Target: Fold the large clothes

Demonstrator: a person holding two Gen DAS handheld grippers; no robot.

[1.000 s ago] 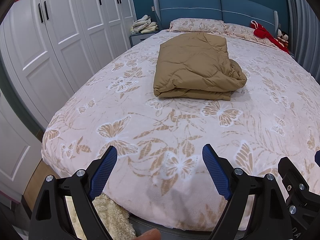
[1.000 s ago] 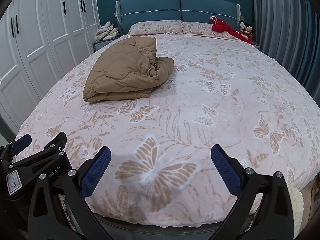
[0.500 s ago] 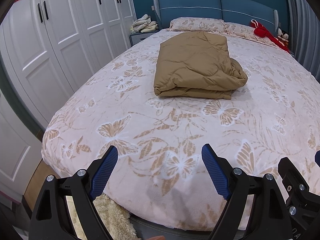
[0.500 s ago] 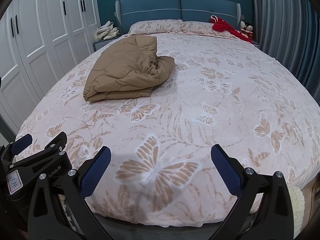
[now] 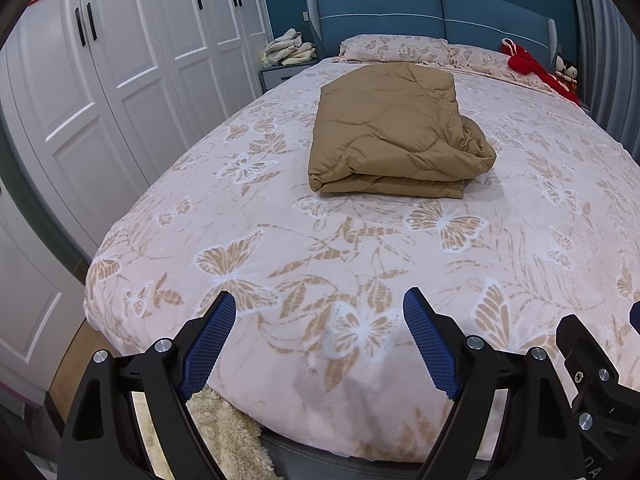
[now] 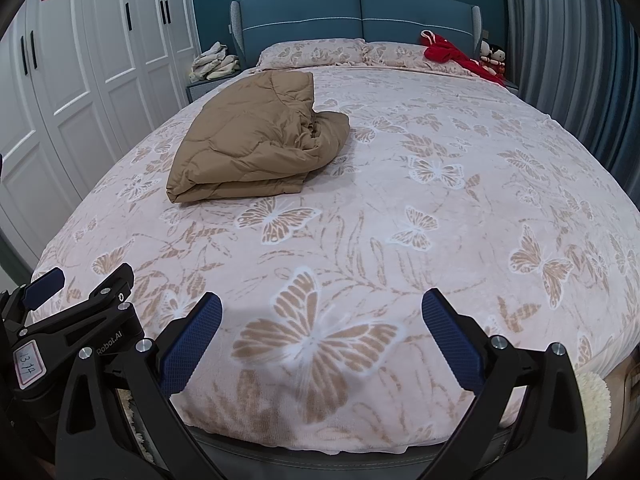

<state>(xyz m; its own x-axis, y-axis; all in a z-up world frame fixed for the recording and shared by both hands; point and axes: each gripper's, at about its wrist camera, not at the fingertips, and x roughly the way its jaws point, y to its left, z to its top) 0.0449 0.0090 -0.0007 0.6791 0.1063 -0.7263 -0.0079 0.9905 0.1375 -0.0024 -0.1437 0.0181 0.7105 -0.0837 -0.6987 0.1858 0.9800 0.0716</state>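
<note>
A tan quilted garment (image 5: 392, 132) lies folded in a thick stack on the pink butterfly bedspread (image 5: 360, 240), toward the far left half of the bed; it also shows in the right wrist view (image 6: 256, 148). Its right end is bunched and loose. My left gripper (image 5: 320, 304) is open and empty, over the foot edge of the bed, well short of the garment. My right gripper (image 6: 322, 304) is open and empty, also at the foot edge, to the right of the left one (image 6: 76, 300).
White wardrobe doors (image 5: 120, 80) line the left wall. A blue headboard (image 5: 440, 12), pillows (image 6: 312, 54), a red garment (image 6: 456, 56) and small dolls (image 6: 494, 56) sit at the far end. A nightstand carries pale folded clothes (image 5: 290, 48). A cream fluffy rug (image 5: 228, 440) lies below the bed foot.
Both grippers have stayed almost still at the foot of the bed. The view has shifted only slightly. The garment has not moved.
</note>
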